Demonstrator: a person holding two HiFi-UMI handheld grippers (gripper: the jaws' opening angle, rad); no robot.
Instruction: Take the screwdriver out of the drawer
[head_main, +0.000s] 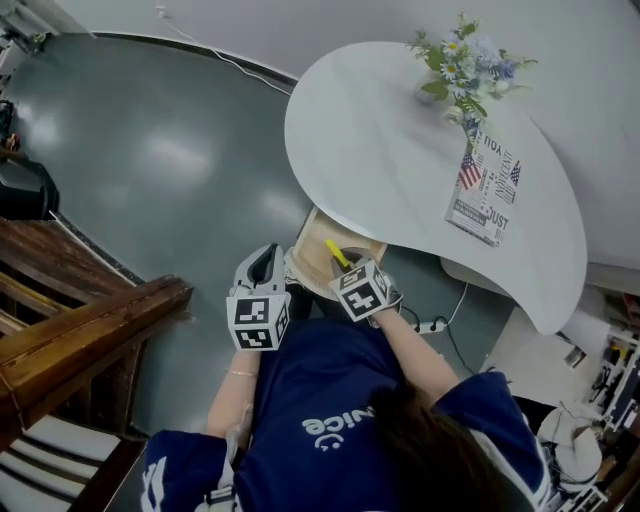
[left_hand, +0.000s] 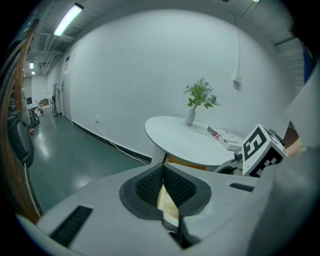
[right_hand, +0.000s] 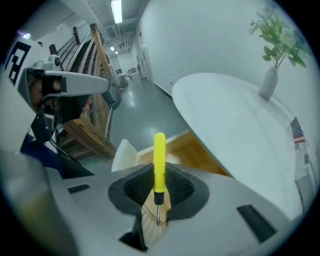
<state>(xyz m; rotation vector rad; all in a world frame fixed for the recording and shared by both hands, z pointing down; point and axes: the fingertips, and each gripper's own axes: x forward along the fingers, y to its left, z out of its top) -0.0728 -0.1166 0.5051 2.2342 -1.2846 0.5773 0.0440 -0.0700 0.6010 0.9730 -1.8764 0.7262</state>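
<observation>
**Screwdriver gripped, drawer not yet left behind**

On the left, the left tongs (left_hand: 162, 167) are clenched with nothing between their pads; they hang just beside the front of the drawer (head_main: 305, 250) and play no part in the hold. The drawer stands pulled out from under the white counter (head_main: 400, 150), its pale wooden inside showing. Over its open mouth is the screwdriver (right_hand: 159, 160), yellow handle pointing away and metal tip pointing back toward the hand; the right tongs (right_hand: 159, 175) grip it low on the handle, near the dark collar, pads pressed on both sides.

By my reading the main part is done: the drawer is open, the tool is found and gripped, and it looks raised off the drawer's floor; whether it sits above the rim I cannot tell. What looks left is to carry it away from the drawer and, perhaps, set it down; the counter to the right has bare room short of the vase (head_main: 452, 92) and the printed leaflet (head_main: 482, 190).
</observation>
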